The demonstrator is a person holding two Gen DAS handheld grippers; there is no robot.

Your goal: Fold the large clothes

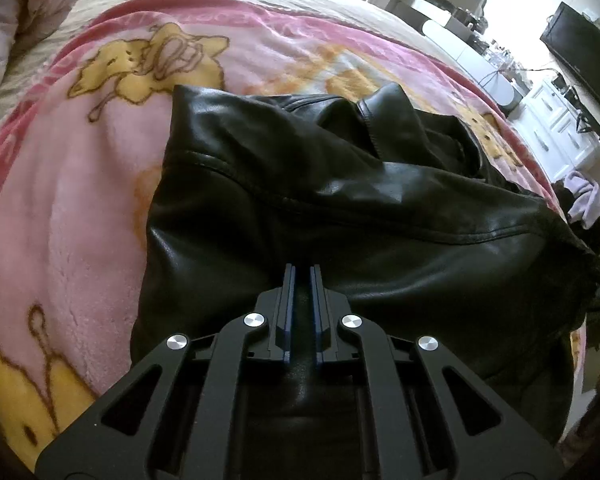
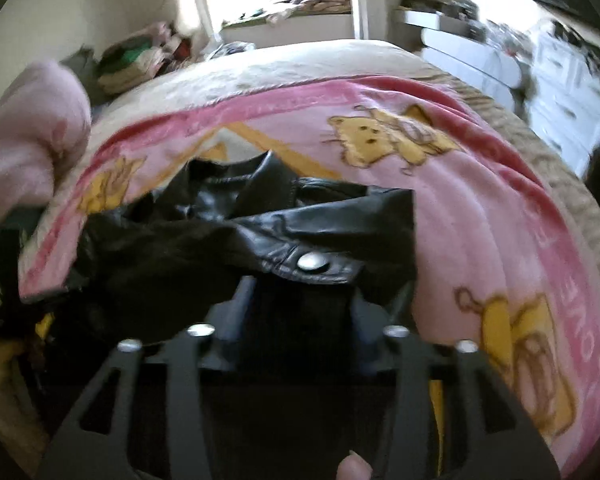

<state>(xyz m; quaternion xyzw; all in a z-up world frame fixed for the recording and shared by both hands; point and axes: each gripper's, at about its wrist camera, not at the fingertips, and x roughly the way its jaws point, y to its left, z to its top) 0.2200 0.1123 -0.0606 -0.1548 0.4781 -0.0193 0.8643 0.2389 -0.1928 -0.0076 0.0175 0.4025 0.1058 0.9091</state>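
**One black jacket on the pink blanket, two grippers at its near edge**

A bed fills both views, covered by one pink blanket (image 1: 80, 208) printed with yellow cats; a beige cover shows beyond the blanket's far edge. A white dresser (image 1: 560, 132) stands past the bed's right side, with a dark screen on the wall above it. One pink pillow (image 2: 28, 136) sits at the bed's left edge.

One black leather jacket (image 1: 300, 184) lies on the blanket near the near edge, its collar toward the far side. Broad bare blanket lies open to the left of it in the left wrist view and to the right and beyond it in the right wrist view. At the near left corner the jacket runs to the blanket's edge.

The left gripper (image 1: 301, 270) has its fingers pressed nearly together, pinching a fold of the jacket. The right gripper (image 2: 300, 300) is blurred; its fingers stand apart, with a strap bearing one metal snap (image 2: 310, 261) lying across their tips, not squeezed. A fingertip shows at the bottom edge of the right wrist view.
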